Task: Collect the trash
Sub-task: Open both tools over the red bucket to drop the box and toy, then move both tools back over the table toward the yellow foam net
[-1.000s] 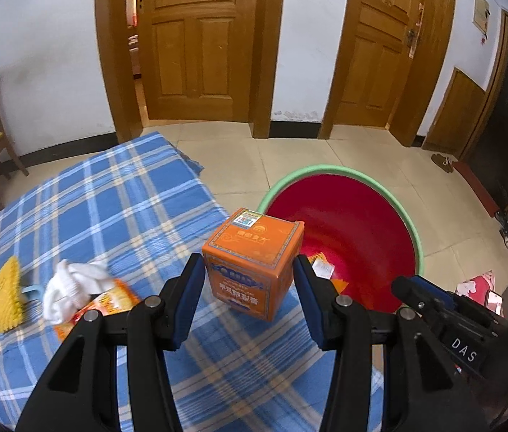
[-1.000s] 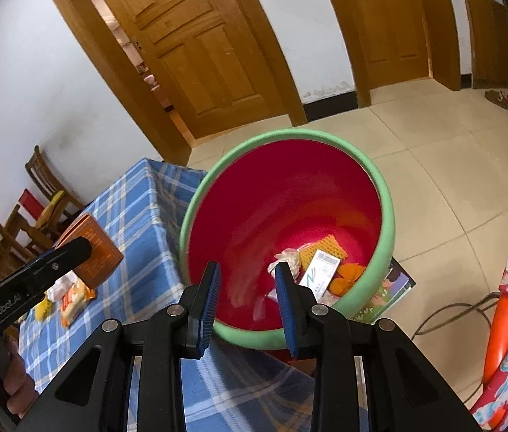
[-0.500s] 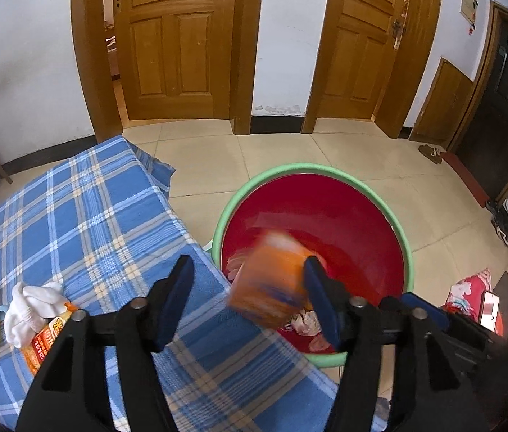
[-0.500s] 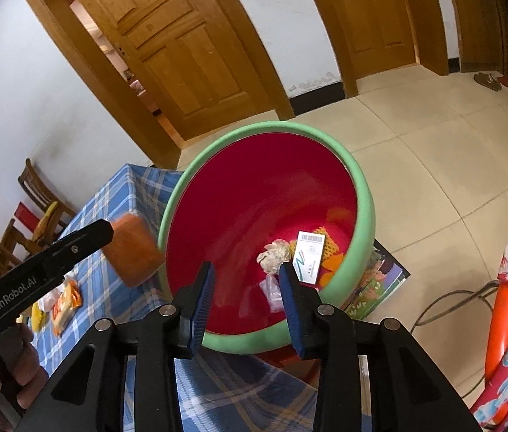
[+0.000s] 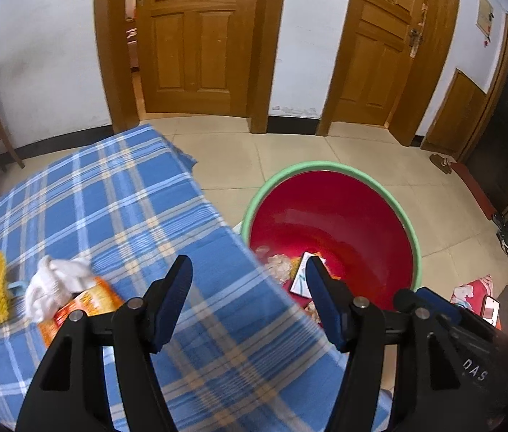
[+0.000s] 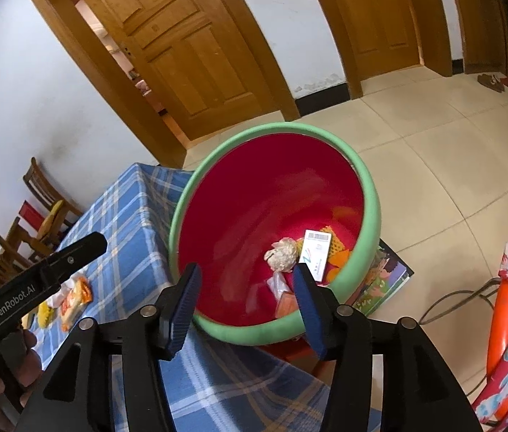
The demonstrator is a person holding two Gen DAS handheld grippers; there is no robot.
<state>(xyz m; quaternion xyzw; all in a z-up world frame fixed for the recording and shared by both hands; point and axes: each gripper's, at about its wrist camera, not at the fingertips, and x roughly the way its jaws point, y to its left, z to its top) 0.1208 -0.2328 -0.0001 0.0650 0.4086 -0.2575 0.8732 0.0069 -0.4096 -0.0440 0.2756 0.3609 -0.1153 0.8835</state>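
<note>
- Left gripper tilts down over the edge of the blue plaid tablecloth, jaws apart and empty.
- Right gripper angles down at the red bin, jaws opening, nothing between them.
- Crumpled tissue and orange wrapper lie on the cloth; the bin holds trash.

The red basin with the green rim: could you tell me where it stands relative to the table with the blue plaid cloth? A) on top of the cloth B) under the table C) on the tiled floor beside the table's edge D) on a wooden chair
C: the red basin stands on the tiled floor just past the edge of the blue plaid cloth, with trash lying inside it.
</note>
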